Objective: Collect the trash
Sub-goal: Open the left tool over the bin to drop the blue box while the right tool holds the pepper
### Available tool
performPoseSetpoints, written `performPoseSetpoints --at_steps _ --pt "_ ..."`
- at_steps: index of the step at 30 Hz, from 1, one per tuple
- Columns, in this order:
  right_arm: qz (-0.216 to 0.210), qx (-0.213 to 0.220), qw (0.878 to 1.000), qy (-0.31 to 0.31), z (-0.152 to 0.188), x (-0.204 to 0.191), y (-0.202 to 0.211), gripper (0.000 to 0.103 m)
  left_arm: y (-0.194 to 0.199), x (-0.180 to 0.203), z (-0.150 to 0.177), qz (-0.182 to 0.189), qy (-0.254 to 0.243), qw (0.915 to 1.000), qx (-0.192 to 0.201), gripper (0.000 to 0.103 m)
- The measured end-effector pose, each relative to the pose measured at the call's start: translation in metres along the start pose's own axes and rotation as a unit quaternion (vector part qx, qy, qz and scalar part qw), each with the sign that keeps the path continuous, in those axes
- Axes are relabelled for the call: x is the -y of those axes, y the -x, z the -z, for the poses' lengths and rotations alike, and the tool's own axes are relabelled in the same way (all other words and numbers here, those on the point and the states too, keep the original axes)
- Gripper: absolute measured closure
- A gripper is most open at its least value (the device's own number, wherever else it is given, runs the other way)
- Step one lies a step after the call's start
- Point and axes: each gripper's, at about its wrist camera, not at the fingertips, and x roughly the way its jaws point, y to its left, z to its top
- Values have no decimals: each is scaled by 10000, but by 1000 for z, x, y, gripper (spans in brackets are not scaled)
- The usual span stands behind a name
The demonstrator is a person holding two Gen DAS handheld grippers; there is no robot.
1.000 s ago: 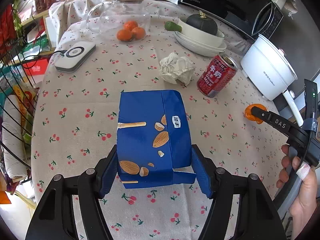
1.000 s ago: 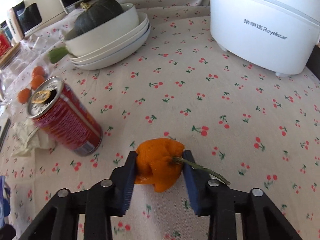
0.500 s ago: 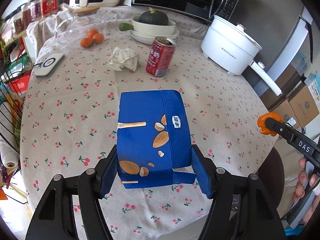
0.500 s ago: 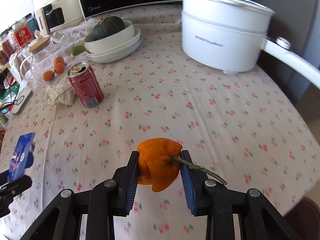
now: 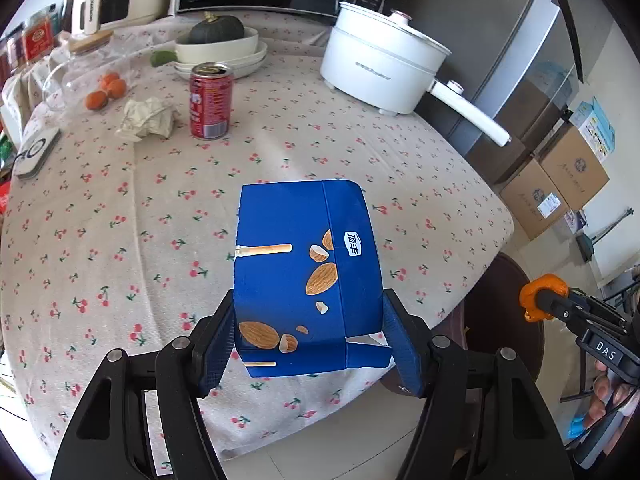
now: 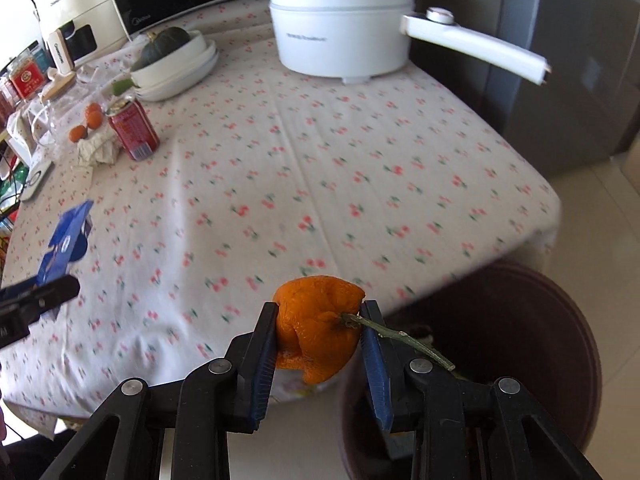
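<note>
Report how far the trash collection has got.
Nothing can be seen binned yet. In hand: the left hand-held gripper grips the blue snack box over the table; the right hand-held gripper grips the orange peel by the dark bin past the table edge. Left on the tablecloth: the red can and crumpled paper.

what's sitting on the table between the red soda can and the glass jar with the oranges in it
A crumpled paper wad lies between the red soda can and the glass jar, right beside the can. The left wrist view shows it most clearly.
</note>
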Motion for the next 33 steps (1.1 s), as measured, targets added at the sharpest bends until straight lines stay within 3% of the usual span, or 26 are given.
performPoseSetpoints --at_steps 10,18,24,27,30,33 --pt "367 -117 9980 -499 42 82 17 67 -26 87 17 384 -802 9958 -228 32" --pt "602 -222 9940 -882 73 138 26 67 -44 163 40 827 -1674 9819 -309 32" --pt "730 -302 9913 -1051 87 163 29 67 -60 196 55 999 -2036 9733 -346 31" --pt "742 -317 9912 -1047 89 167 29 67 -64 203 57 1041 -2137 9708 -328 25" --pt "755 -352 9912 -1024 90 168 28 67 -67 207 60 921 -2271 9689 -332 12" --pt "764 -378 9912 -1015 90 169 27 67 -67 209 61 834 -2366 9676 -282 9"
